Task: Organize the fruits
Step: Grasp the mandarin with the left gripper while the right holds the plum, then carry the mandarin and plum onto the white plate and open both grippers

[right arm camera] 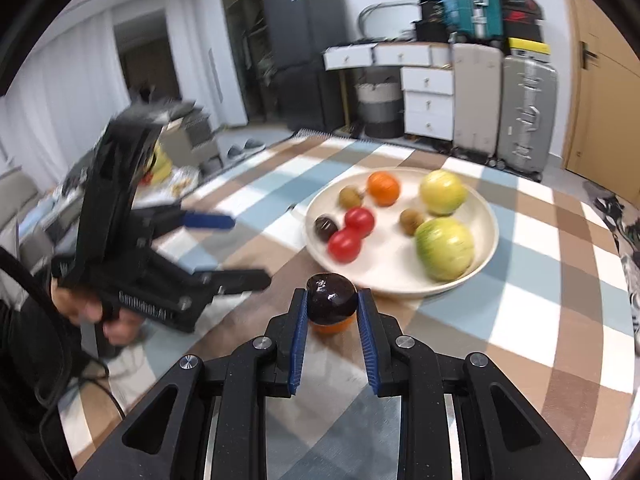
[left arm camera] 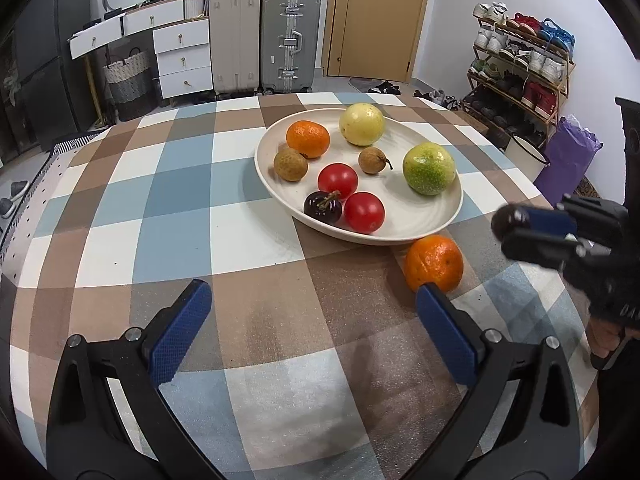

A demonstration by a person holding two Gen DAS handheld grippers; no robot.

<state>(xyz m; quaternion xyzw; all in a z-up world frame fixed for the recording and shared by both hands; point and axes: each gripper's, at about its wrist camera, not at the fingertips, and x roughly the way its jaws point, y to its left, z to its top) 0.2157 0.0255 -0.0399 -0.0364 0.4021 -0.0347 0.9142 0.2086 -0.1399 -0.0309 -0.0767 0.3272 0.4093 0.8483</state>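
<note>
A cream plate (left arm camera: pixel 420 222) (right arm camera: pixel 486 216) on the checked tablecloth holds an orange, a yellow fruit, a green fruit (left arm camera: pixel 429 168), two red tomatoes, two brown longans and a dark purple fruit (left arm camera: pixel 322 207). A loose orange (left arm camera: pixel 433 263) lies on the cloth just in front of the plate. My left gripper (left arm camera: pixel 314 300) is open and empty, its right finger beside that orange. My right gripper (right arm camera: pixel 333 300) is shut on a dark purple fruit (right arm camera: pixel 332 298), held above the loose orange (right arm camera: pixel 333 326); it also shows in the left wrist view (left arm camera: pixel 510 226).
The round table (left arm camera: pixel 168 208) has its far edge behind the plate. Beyond it stand suitcases (left arm camera: pixel 290 40), white drawers, a woven basket, a wooden door and a shoe rack (left arm camera: pixel 520 64). The left gripper and the hand holding it show at the left of the right wrist view (right arm camera: pixel 224 248).
</note>
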